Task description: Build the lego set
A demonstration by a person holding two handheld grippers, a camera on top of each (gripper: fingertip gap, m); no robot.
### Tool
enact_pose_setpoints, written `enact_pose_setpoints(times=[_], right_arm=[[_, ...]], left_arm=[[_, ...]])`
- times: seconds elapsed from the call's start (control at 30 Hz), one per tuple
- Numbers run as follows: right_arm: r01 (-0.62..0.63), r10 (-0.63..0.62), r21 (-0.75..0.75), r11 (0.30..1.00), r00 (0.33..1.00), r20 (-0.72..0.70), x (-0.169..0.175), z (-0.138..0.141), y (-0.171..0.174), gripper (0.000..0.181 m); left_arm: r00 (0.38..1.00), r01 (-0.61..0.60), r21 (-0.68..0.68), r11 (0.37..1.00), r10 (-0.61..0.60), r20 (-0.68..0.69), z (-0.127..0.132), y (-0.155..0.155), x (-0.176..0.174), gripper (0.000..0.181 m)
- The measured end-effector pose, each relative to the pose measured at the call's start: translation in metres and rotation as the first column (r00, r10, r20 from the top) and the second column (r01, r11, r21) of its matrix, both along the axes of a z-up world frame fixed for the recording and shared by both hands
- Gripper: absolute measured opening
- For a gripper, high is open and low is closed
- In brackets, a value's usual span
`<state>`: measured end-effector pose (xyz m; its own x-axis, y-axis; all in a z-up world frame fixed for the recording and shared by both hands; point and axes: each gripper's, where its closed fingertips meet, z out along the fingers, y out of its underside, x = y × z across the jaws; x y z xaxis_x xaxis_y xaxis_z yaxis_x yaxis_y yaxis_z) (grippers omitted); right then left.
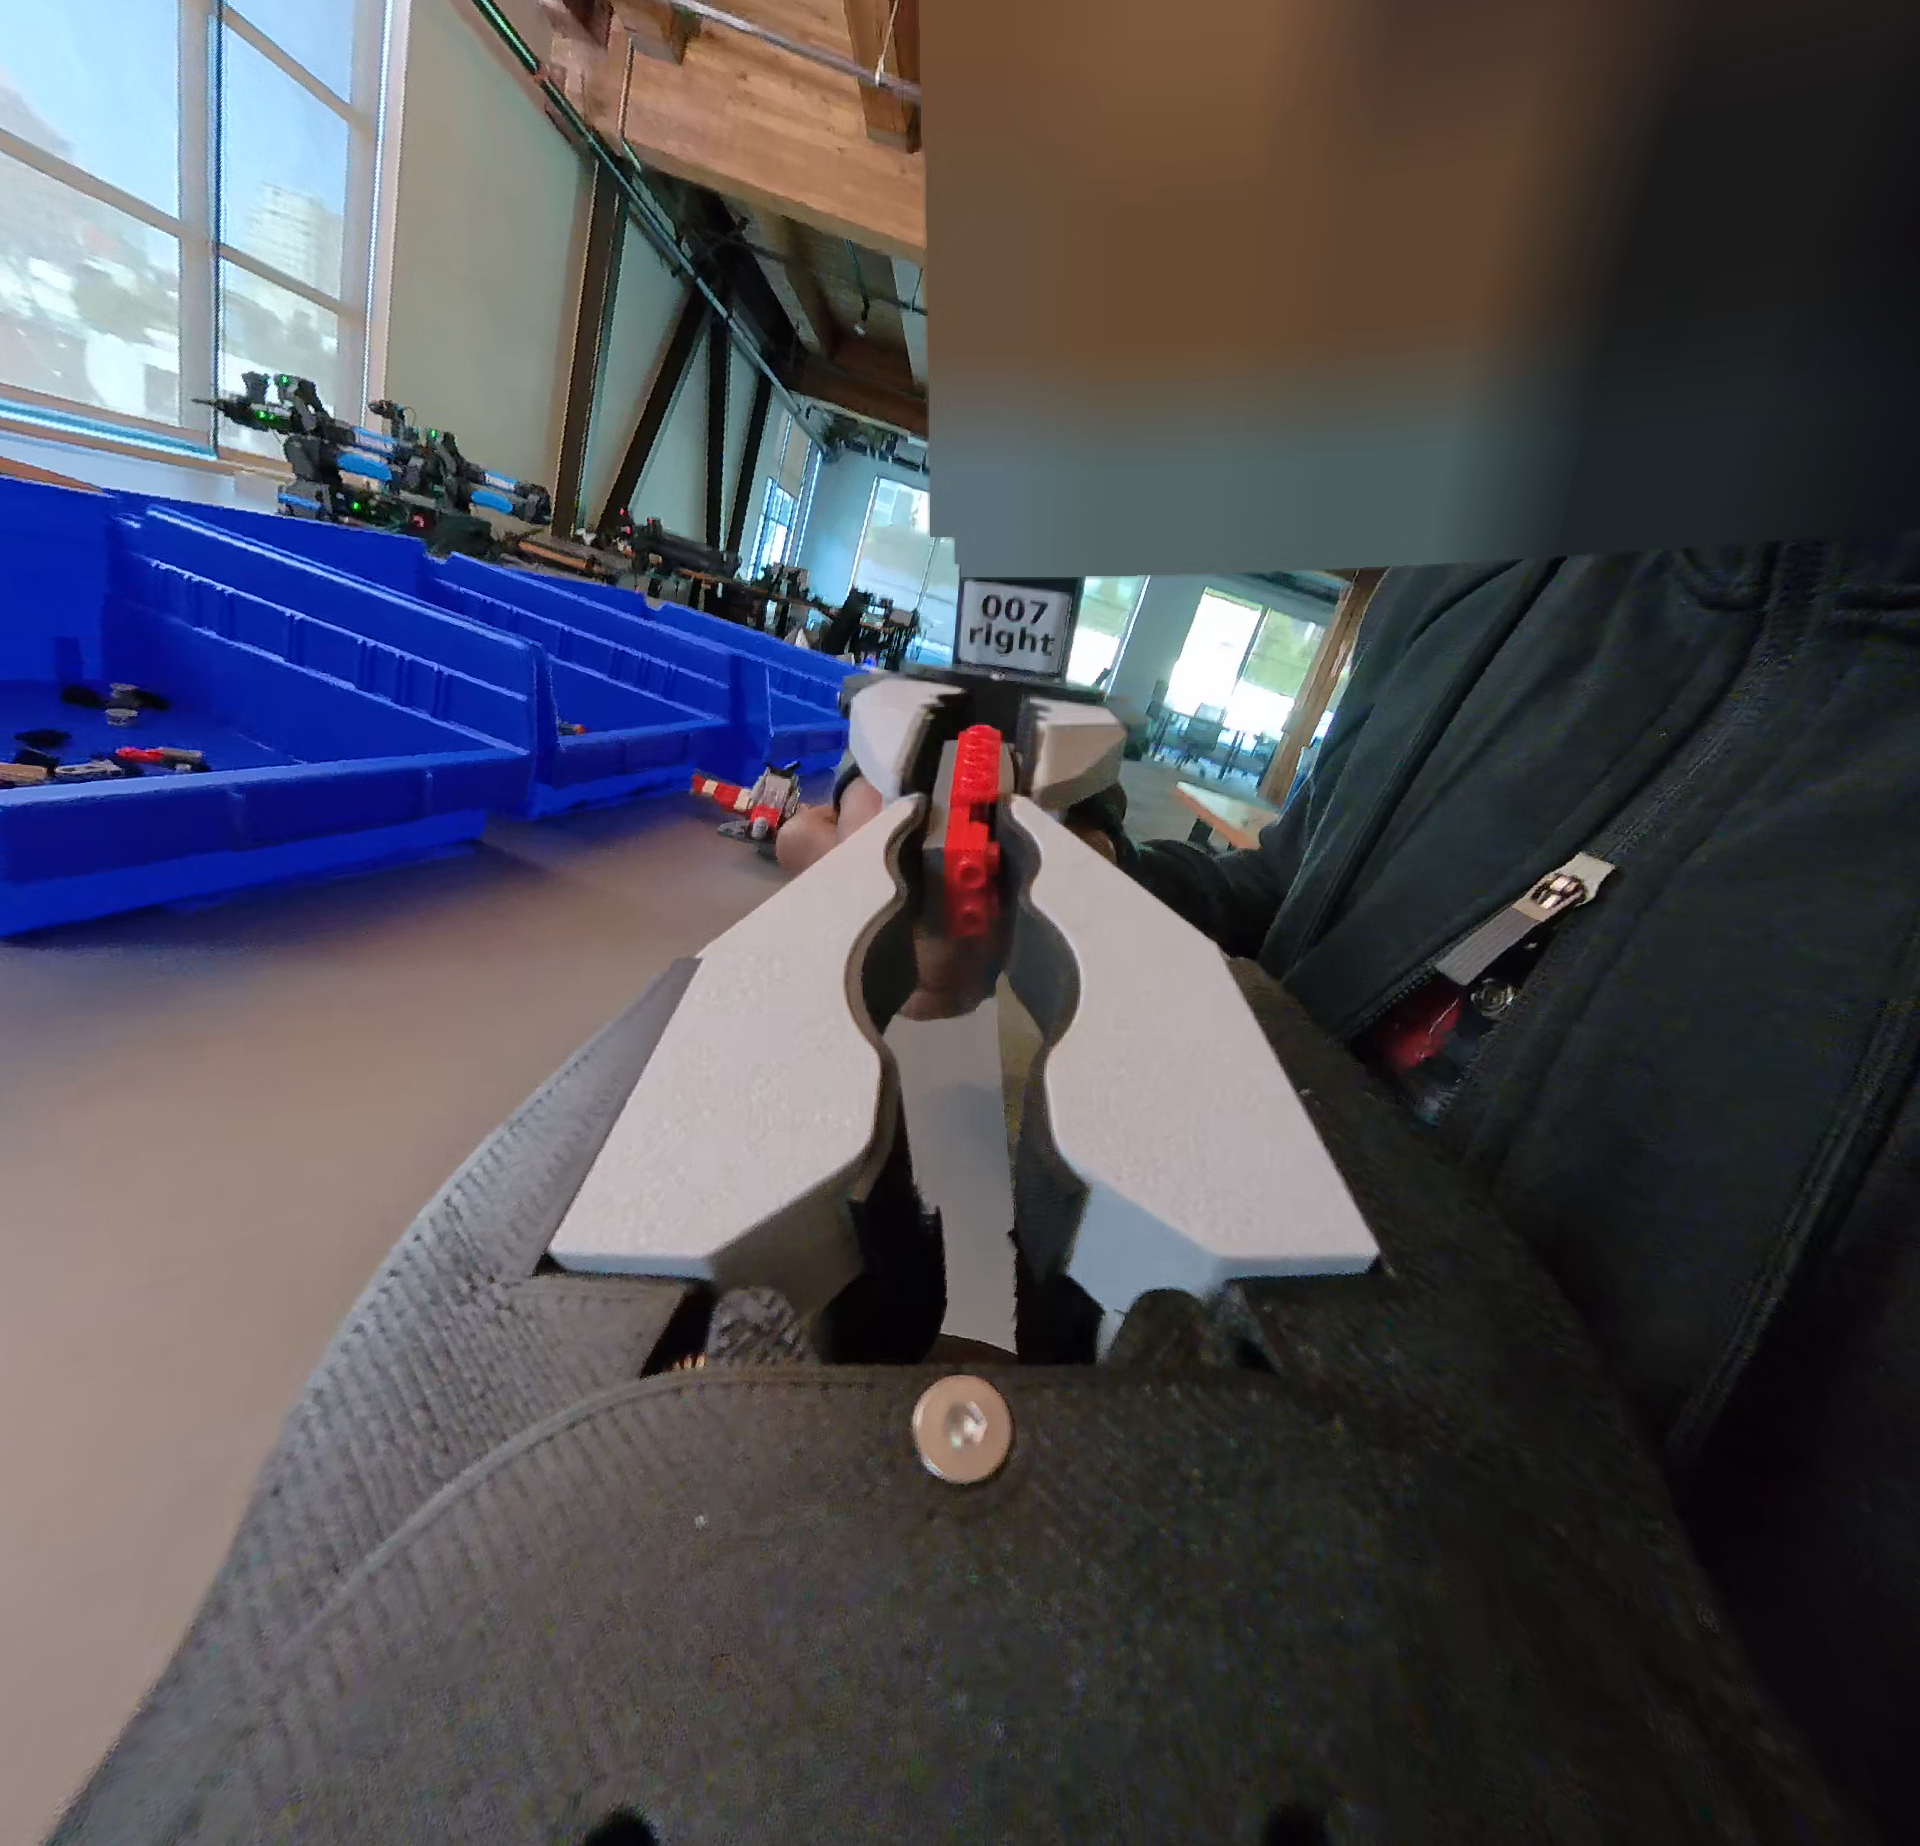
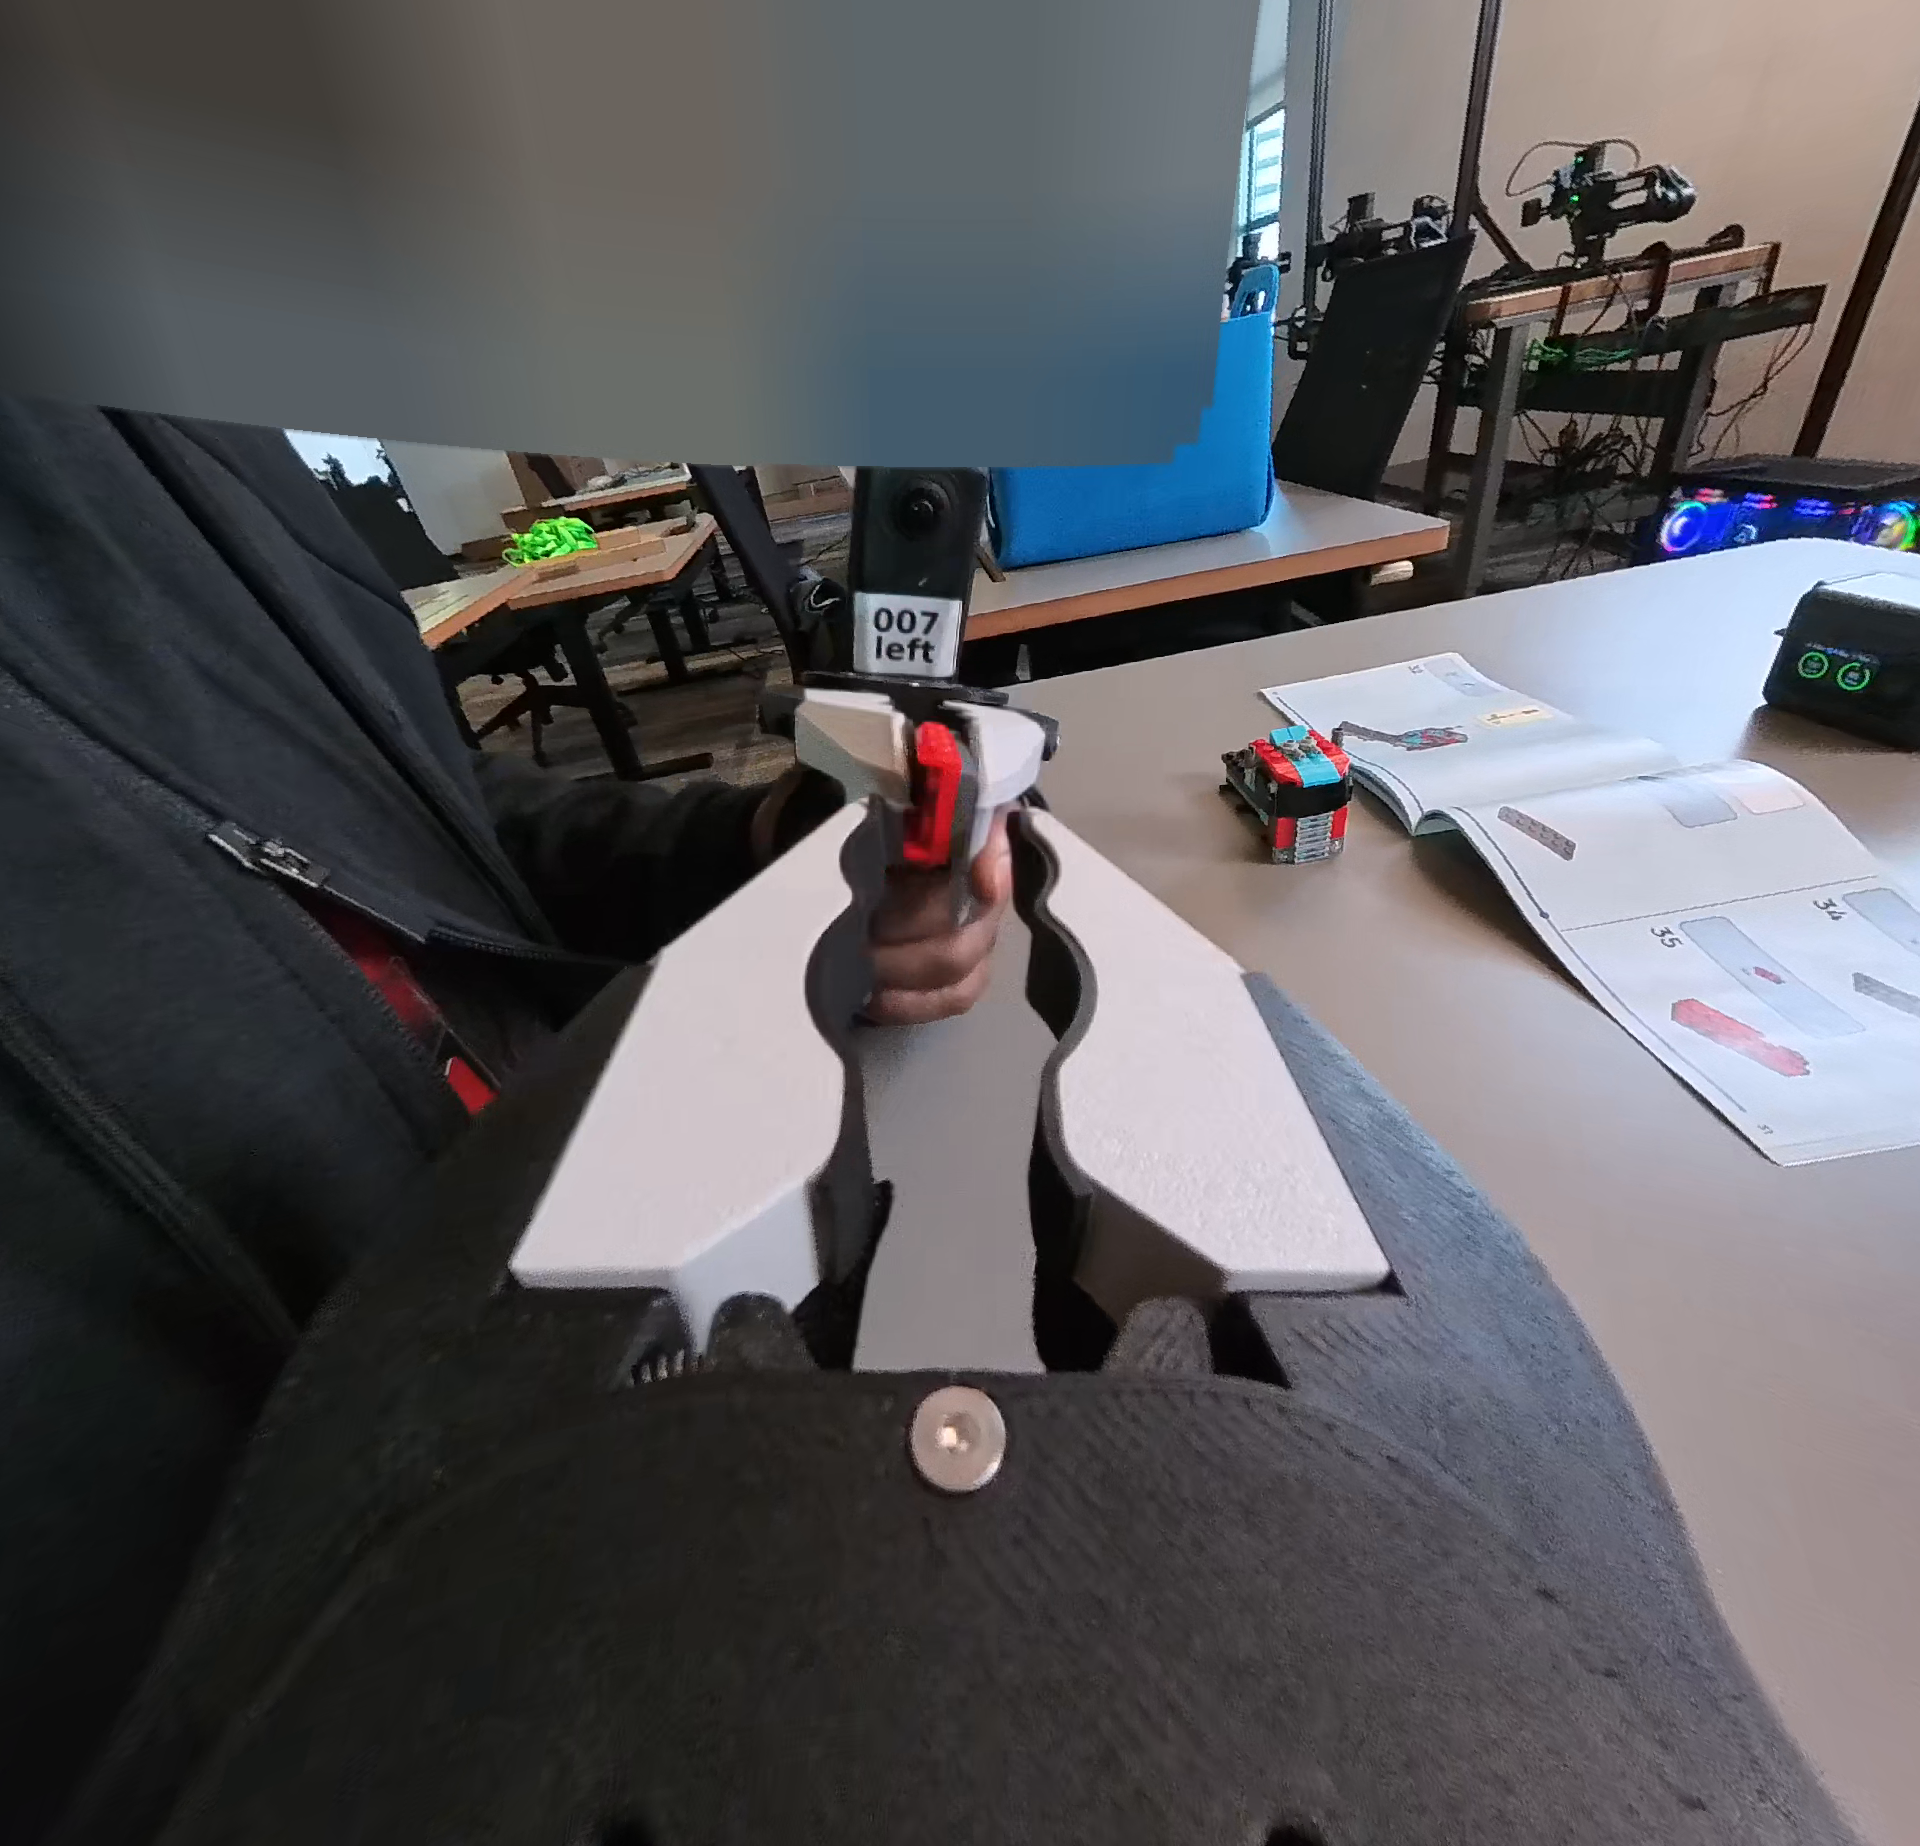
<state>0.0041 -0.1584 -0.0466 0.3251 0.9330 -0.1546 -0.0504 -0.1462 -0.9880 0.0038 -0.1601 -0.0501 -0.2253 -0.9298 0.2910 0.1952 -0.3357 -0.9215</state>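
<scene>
Left gripper [image 1: 961,846]: matte grey fingers with wavy, scalloped inner edges on a ribbed black printed body; the tips are clamped on a red lego piece [image 1: 971,840], a studded assembly of stacked bricks held upright above the table. Right gripper [image 2: 940,840]: same build, its tips closed on the same red lego piece [image 2: 928,797] from the opposite side, so the two grippers meet nose to nose. Behind them is a person in a dark zipped jacket [image 1: 1621,861]. On the smooth grey table [image 2: 1351,1017] stand a blocky red, black and teal lego model [image 2: 1291,791] and, just beside it, an open instruction booklet [image 2: 1662,892]. Farther left are ribbed blue plastic bins [image 1: 343,716], the nearest holding small loose parts [image 1: 104,752].
</scene>
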Motion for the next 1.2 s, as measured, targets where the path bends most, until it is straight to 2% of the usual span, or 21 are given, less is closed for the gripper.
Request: enact_pose_setpoints(times=[0.2, 0.37, 0.7, 0.8, 0.87, 0.9, 0.97, 1.07, 1.1, 1.2], right_arm=[[0.006, -0.006, -0.03, 1.0, 1.0, -0.026, 0.002, 0.003, 0.003, 0.021], [-0.019, 0.017, -0.048, 0.999, 1.0, -0.025, -0.002, 0.001, 0.0, 0.008], [0.002, -0.003, -0.068, 0.998, 1.0, -0.016, 0.001, -0.006, 0.004, 0.007], [0.042, -0.042, -0.102, 0.994, 0.999, 0.003, 0.006, -0.015, 0.012, 0.01], [0.084, -0.078, -0.111, 0.99, 0.995, 0.056, 0.012, -0.027, 0.018, 0.033], [0.103, -0.095, -0.11, 0.989, 0.993, 0.074, 0.016, -0.031, 0.02, 0.036], [0.144, -0.134, -0.113, 0.983, 0.987, 0.092, 0.026, -0.037, 0.026, 0.036], [0.201, -0.185, -0.116, 0.973, 0.973, 0.14, 0.038, -0.048, 0.033, 0.036], [0.219, -0.2, -0.115, 0.969, 0.967, 0.158, 0.041, -0.052, 0.036, 0.036], [0.256, -0.23, -0.117, 0.96, 0.953, 0.195, 0.05, -0.061, 0.042, 0.036]], left_arm=[[0.999, 0.013, -0.028, 1.0, -0.012, 0.04, 0.003, 0.001, -0.005, 0.01], [1.0, 0.011, -0.035, 0.999, -0.01, 0.025, 0.001, 0.0, -0.002, 0.01], [0.999, 0.027, -0.135, 0.991, -0.032, -0.037, -0.005, 0.004, 0.0, 0.01], [0.996, 0.009, -0.196, 0.981, -0.025, -0.082, -0.011, 0.011, 0.003, 0.01], [0.992, -0.013, -0.247, 0.969, -0.018, -0.124, -0.018, 0.018, 0.004, 0.01], [0.988, -0.037, -0.278, 0.96, -0.007, -0.155, -0.023, 0.023, 0.005, 0.01], [0.96, -0.131, -0.341, 0.931, 0.033, -0.278, -0.043, 0.04, 0.005, 0.01], [0.827, -0.294, -0.384, 0.875, 0.031, -0.561, -0.095, 0.056, 0.002, 0.01], [0.787, -0.322, -0.385, 0.865, 0.019, -0.616, -0.107, 0.058, 0.0, 0.01], [0.719, -0.367, -0.376, 0.851, 0.003, -0.695, -0.122, 0.062, 0.001, 0.01]])
